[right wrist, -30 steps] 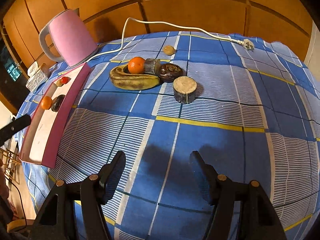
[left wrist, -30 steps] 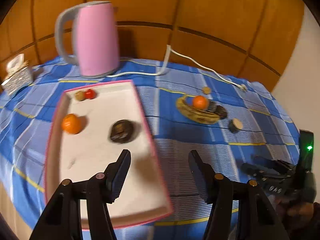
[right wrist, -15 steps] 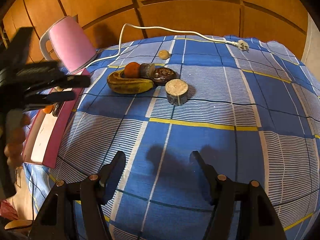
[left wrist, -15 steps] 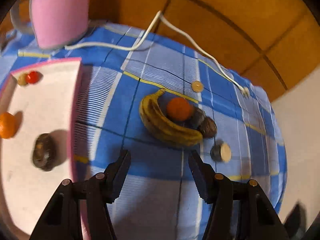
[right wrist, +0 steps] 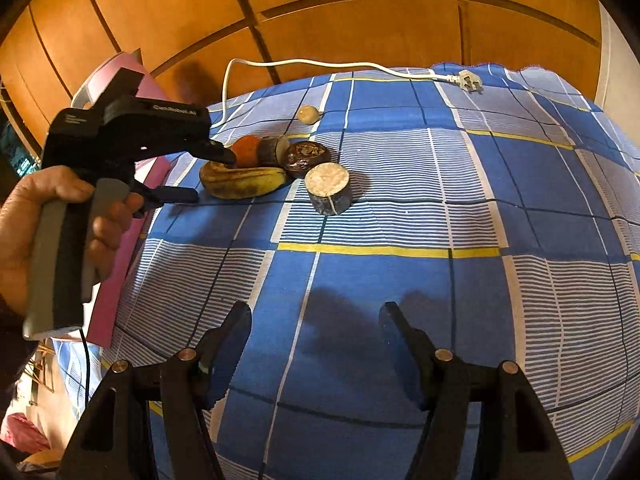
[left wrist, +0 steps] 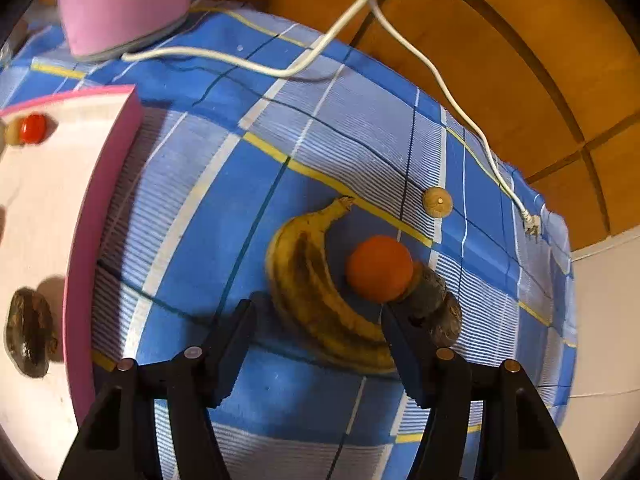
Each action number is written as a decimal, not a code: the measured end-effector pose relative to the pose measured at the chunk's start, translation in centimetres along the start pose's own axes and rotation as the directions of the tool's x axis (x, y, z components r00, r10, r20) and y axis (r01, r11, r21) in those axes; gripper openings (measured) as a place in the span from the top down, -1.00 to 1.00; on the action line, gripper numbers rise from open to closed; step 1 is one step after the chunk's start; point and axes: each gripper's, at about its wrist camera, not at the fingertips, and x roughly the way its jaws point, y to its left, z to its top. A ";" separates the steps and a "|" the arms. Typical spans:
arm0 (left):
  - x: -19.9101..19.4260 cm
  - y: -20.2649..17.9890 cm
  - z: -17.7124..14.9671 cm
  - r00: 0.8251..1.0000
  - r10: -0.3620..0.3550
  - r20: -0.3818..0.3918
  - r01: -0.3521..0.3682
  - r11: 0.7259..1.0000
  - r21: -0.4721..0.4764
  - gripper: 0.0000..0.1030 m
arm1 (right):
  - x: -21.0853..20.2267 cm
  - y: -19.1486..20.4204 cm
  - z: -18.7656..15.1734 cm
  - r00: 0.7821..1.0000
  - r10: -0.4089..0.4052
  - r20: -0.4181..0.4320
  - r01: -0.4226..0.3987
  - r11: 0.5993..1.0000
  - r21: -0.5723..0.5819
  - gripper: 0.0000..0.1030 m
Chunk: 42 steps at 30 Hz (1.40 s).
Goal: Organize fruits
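Banana (left wrist: 316,292) lies on the blue checked cloth (left wrist: 224,184) over the surface, orange (left wrist: 379,268) tucked in its curve & touching it. Two dark brown fruits (left wrist: 434,306) sit right behind the orange. Left hand-held gripper (left wrist: 316,320) hovers low over the banana, jaws spread wide, one finger each side of the fruit, gripping nothing. In the right wrist view, the person's hand (right wrist: 40,232) holds it by the grey handle.

Pink-rimmed tray (left wrist: 100,208) is at left w/ a small red fruit (left wrist: 34,128) near its far corner & a dark brown fruit (left wrist: 28,332) nearer. Small tan round fruit (left wrist: 438,202) sits apart from the banana group, near the white cord (left wrist: 440,80). Pink kettle (left wrist: 120,4) stands beyond the tray.

Right hand-held gripper (right wrist: 316,328) is well back from the fruits, jaws wide apart, empty, over bare cloth. Short cut log-like piece (right wrist: 330,188) stands just beside the banana group on the near side.
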 end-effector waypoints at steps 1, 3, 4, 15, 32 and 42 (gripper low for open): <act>0.1 -0.4 -0.1 1.000 0.015 0.010 -0.015 1.000 0.019 -0.28 | 0.0 0.0 0.0 1.000 0.002 0.002 -0.002 1.000 0.001 -0.31; 0.2 -0.7 -0.2 0.999 0.034 0.025 -0.035 0.999 0.041 -0.28 | 0.1 -0.1 0.0 1.000 0.001 0.001 -0.001 1.000 0.004 -0.31; 0.3 -1.0 -0.4 0.998 0.049 0.036 -0.051 0.997 0.062 -0.28 | 0.1 -0.2 0.0 1.000 0.003 0.000 -0.003 1.000 0.006 -0.31; -2.3 -0.3 -1.2 0.999 -0.032 0.032 0.022 0.960 0.280 0.18 | -0.1 -0.9 0.1 1.000 -0.006 0.009 0.005 0.999 0.032 -0.31; 0.1 -0.3 0.0 0.994 0.088 0.062 -0.091 0.994 0.058 -0.22 | -0.6 -1.2 0.1 1.000 -0.025 0.014 0.024 0.999 0.040 -0.31; -2.8 0.6 -0.9 0.995 -0.065 0.069 0.049 0.976 0.210 0.34 | -0.2 -1.8 0.2 1.000 -0.011 0.011 0.011 0.999 0.048 -0.31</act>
